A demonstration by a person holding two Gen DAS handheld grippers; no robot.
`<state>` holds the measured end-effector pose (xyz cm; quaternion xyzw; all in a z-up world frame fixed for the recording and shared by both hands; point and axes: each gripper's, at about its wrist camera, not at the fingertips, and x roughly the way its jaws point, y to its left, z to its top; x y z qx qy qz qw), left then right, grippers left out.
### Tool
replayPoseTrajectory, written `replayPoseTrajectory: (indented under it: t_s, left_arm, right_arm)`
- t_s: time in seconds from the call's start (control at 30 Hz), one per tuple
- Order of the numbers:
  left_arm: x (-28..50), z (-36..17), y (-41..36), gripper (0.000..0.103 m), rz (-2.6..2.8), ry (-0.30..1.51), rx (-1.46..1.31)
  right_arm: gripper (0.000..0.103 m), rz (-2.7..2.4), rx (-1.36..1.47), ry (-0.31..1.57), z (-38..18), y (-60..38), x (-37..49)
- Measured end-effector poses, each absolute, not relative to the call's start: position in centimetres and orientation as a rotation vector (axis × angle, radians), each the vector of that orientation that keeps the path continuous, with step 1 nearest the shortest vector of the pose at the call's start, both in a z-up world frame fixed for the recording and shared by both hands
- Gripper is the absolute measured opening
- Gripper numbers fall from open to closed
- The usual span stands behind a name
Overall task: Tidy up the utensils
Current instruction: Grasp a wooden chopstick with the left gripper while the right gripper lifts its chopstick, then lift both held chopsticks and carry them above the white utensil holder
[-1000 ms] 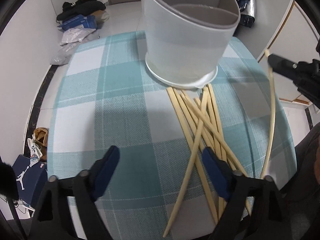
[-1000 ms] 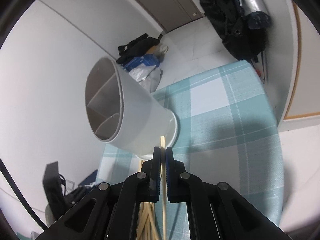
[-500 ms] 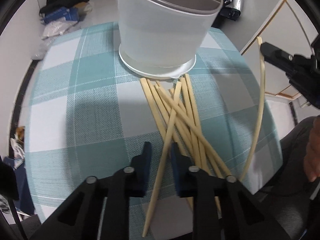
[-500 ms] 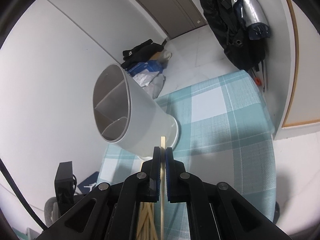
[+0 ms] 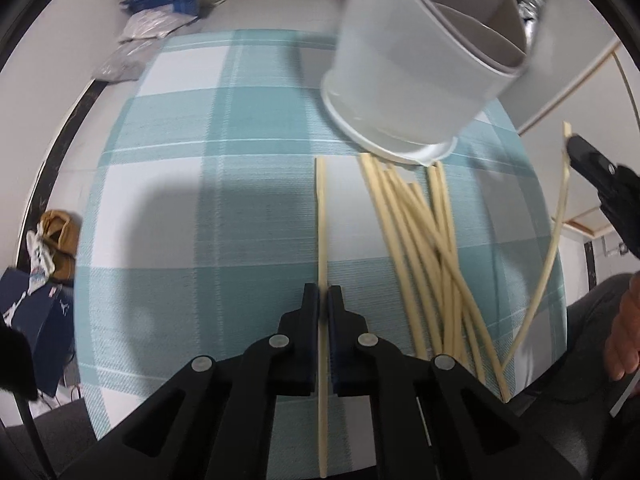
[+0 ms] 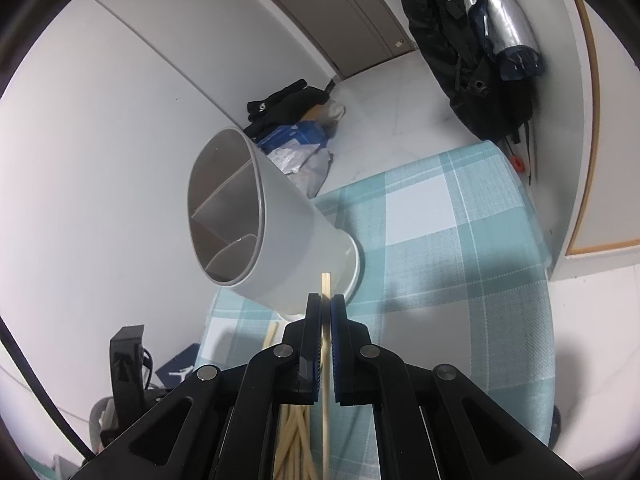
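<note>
- Chopsticks (image 5: 424, 240): loose bamboo pile lying on the teal-and-white checked tablecloth (image 5: 208, 184), just right of the left gripper (image 5: 324, 296), far ends touching or nearly touching the base of the white holder.
- Single chopstick (image 5: 321, 216): clamped between the pads of the left gripper, jaws pressed onto it, running straight ahead from the fingertips and back under the gripper body; set apart from the pile, to its left.
- White utensil holder (image 5: 416, 68): ahead and right of the left gripper, standing on the cloth, inner dividers visible at the rim; blurred in the left wrist view.
- Right gripper (image 6: 326, 304): clenched on another chopstick (image 6: 326, 284), short tip poking out ahead of the fingertips, long end trailing back beneath the gripper.
- Same holder (image 6: 272, 236) in the right wrist view: just ahead and left of the right gripper's tips, open mouth facing left, three compartments visible.
- Right gripper also visible at the right edge of the left wrist view, well right of the pile, held chopstick slanting down toward the table edge.
- Hand (image 5: 624, 332): bare, at the far right edge beside that gripper.
</note>
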<state>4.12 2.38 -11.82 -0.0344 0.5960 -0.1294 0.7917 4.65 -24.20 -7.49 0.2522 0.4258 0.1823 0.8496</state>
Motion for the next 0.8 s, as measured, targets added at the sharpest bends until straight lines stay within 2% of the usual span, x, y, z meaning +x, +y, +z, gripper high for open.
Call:
replayPoseTrajectory:
  t_s: [0.1, 0.17, 0.3, 0.33, 0.6, 0.67, 0.73, 0.8]
  left_arm:
    - [4.8, -12.1, 2.6, 0.003, -0.240, 1.290, -0.087]
    - [5.4, -12.1, 2.5, 0.009, -0.222, 1.287, -0.082]
    - [6.9, -12.2, 2.1, 0.045, -0.199, 1.255, -0.065]
    - [7.2, -12.2, 2.0, 0.048, -0.188, 1.240, -0.049]
    - [9.7, -13.0, 1.1, 0.047, -0.177, 1.194, 0.019]
    - [10.0, -13.3, 1.0, 0.037, -0.189, 1.199, 0.011]
    - [10.2, -13.3, 1.0, 0.016, -0.176, 1.191, 0.036]
    - [10.6, -13.3, 1.6, 0.004, -0.182, 1.200, 0.011]
  right_arm:
    - [0.004, 0.388, 0.519, 0.896, -7.4, -23.8, 4.5]
    - [0.004, 0.388, 0.510, 0.892, -7.2, -23.7, 4.5]
    - [0.004, 0.393, 0.506, 0.883, -7.1, -23.6, 4.4]
    - [0.004, 0.394, 0.506, 0.882, -7.0, -23.6, 4.4]
    - [0.004, 0.386, 0.510, 0.864, -6.8, -23.9, 4.5]
    - [0.004, 0.386, 0.506, 0.864, -6.8, -23.9, 4.6]
    - [0.004, 0.385, 0.496, 0.862, -6.8, -23.8, 4.6]
    - [0.004, 0.386, 0.485, 0.858, -6.7, -23.8, 4.7]
